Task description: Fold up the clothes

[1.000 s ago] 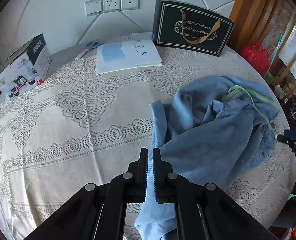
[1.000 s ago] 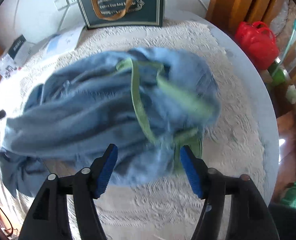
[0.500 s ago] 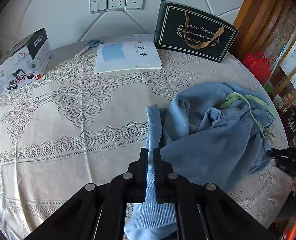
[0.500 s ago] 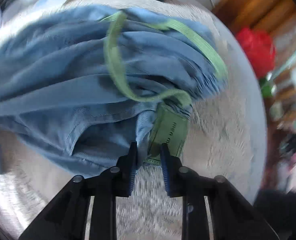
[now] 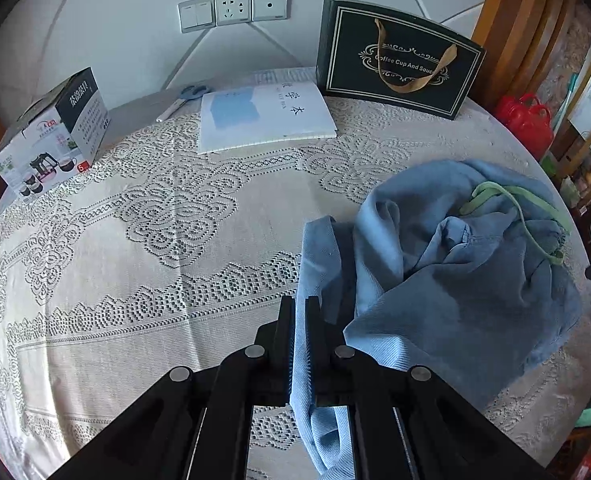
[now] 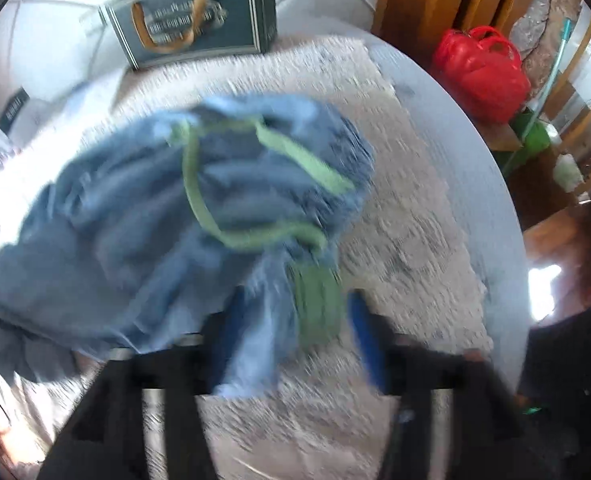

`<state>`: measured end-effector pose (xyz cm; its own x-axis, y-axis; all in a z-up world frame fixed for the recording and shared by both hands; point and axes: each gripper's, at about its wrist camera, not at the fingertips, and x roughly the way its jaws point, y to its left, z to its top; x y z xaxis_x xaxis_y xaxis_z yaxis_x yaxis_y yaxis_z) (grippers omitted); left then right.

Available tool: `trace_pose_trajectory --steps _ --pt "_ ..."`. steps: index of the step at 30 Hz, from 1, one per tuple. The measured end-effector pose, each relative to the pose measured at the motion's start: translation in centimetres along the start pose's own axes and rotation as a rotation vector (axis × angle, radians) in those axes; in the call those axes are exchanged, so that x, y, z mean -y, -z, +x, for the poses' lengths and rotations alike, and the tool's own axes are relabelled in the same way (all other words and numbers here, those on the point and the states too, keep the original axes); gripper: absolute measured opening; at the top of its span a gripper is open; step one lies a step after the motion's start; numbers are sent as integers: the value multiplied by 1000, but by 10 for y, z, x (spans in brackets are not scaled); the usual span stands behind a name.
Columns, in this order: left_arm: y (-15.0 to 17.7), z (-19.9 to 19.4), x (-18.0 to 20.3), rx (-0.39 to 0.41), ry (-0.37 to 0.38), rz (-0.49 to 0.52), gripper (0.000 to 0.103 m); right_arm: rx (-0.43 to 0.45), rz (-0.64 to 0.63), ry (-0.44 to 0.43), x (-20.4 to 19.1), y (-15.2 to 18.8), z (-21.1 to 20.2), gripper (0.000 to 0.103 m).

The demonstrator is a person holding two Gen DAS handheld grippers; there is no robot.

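A crumpled blue garment (image 5: 447,264) with a green drawstring (image 5: 515,204) lies on the right side of the lace-covered round table (image 5: 135,240). My left gripper (image 5: 300,312) is shut on a strip of the garment's edge, which hangs down between the fingers. In the blurred right wrist view the garment (image 6: 143,232) with its green label (image 6: 319,304) lies between the blue pads of my right gripper (image 6: 295,320), whose jaws stand wide apart around the cloth.
A dark gift bag (image 5: 399,64) stands at the back by the wall. A white booklet (image 5: 263,120), scissors (image 5: 187,94) and a tea-set box (image 5: 51,132) lie at the back left. A red bag (image 6: 479,72) sits off the table at the right.
My right gripper closed on the green label half a second ago and now stands open again, pulled back a little. My left gripper keeps its hold on the garment edge.
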<state>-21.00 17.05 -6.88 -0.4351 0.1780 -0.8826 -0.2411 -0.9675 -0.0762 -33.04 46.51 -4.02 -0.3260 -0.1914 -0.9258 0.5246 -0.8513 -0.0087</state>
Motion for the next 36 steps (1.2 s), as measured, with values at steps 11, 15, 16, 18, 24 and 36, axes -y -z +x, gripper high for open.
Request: trace_pose_trajectory --steps 11,15,16,18,24,36 --pt "-12 27 -4 -30 52 -80 5 16 24 -15 -4 -54 45 83" --pt "-18 47 4 -47 61 -73 5 8 36 -4 8 -60 56 85" --pt "-20 53 6 -51 64 -72 5 6 40 -2 11 -62 60 86" --pt "-20 64 9 -69 63 -64 6 0 48 2 18 -65 67 95" --pt "-11 88 15 -135 49 -24 5 -14 72 -18 26 -79 94 103" --pt "-12 -19 37 146 140 115 6 -72 -2 6 -4 -73 137 65"
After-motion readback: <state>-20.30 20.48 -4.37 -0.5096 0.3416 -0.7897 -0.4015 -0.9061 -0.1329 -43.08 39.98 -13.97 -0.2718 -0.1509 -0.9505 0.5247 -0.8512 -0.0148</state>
